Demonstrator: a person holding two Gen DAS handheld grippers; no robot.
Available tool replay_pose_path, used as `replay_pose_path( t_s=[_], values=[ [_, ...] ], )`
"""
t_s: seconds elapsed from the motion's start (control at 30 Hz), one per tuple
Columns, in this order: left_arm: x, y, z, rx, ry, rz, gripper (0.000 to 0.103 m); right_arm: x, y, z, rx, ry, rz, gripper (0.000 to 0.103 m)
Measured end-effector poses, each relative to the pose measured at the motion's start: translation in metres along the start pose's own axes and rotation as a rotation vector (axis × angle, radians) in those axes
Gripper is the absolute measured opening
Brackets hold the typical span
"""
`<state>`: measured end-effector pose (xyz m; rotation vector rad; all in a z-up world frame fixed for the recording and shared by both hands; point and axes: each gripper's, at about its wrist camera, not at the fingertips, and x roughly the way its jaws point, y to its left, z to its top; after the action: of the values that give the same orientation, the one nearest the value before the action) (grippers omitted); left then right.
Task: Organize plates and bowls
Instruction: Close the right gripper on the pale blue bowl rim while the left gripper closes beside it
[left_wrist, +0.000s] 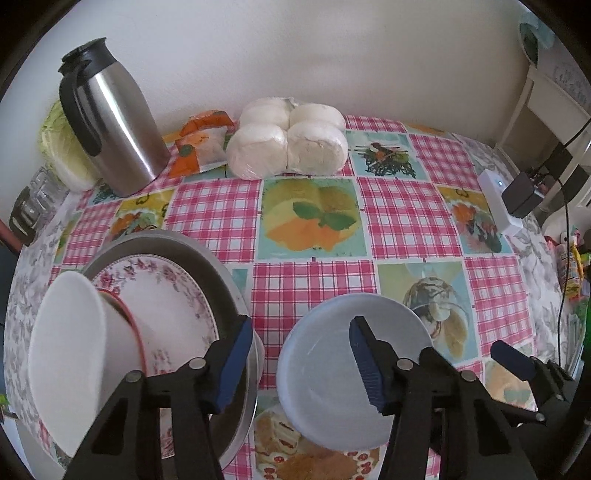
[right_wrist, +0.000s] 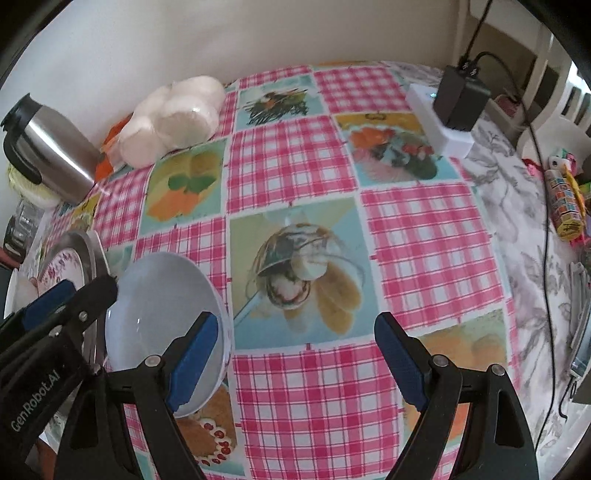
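Observation:
A white bowl (left_wrist: 332, 376) rests on the checked tablecloth; it also shows in the right wrist view (right_wrist: 159, 306). My left gripper (left_wrist: 299, 365) is open, its right finger over the bowl's inside and its left finger over the stack beside it. That stack holds a metal tray (left_wrist: 207, 258), a floral plate (left_wrist: 177, 306) and a tilted white cup (left_wrist: 74, 362). My right gripper (right_wrist: 295, 362) is open and empty, just right of the bowl, with its left finger over the bowl's rim. One right gripper finger shows in the left wrist view (left_wrist: 513, 363).
At the back by the wall stand a steel thermos jug (left_wrist: 110, 125), a bag of white buns (left_wrist: 291, 140), an orange packet (left_wrist: 201, 142) and a cabbage (left_wrist: 62, 147). A white power strip with a black adapter (right_wrist: 447, 110) and a cable lie at the right.

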<state>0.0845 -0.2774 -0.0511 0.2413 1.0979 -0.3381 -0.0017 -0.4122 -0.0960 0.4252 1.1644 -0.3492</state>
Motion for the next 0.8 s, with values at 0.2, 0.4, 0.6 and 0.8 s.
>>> replay_pose_path(
  t_s=[0.2,0.4,0.6,0.8],
  values=[
    [0.01,0.001,-0.002,-0.012,0.024,-0.008,0.055,0.011,0.011,0.0,-0.02,0.024,-0.008,0.085],
    [0.012,0.001,-0.003,-0.015,0.028,-0.019,0.055,0.022,0.017,0.0,-0.004,0.05,0.037,0.046],
    [0.014,0.005,-0.003,-0.031,0.033,-0.027,0.055,0.022,0.017,0.0,0.034,0.044,0.107,0.03],
    [0.016,0.001,-0.005,-0.026,0.038,-0.039,0.054,0.019,0.0,-0.001,0.095,0.029,0.081,0.03]
  ],
)
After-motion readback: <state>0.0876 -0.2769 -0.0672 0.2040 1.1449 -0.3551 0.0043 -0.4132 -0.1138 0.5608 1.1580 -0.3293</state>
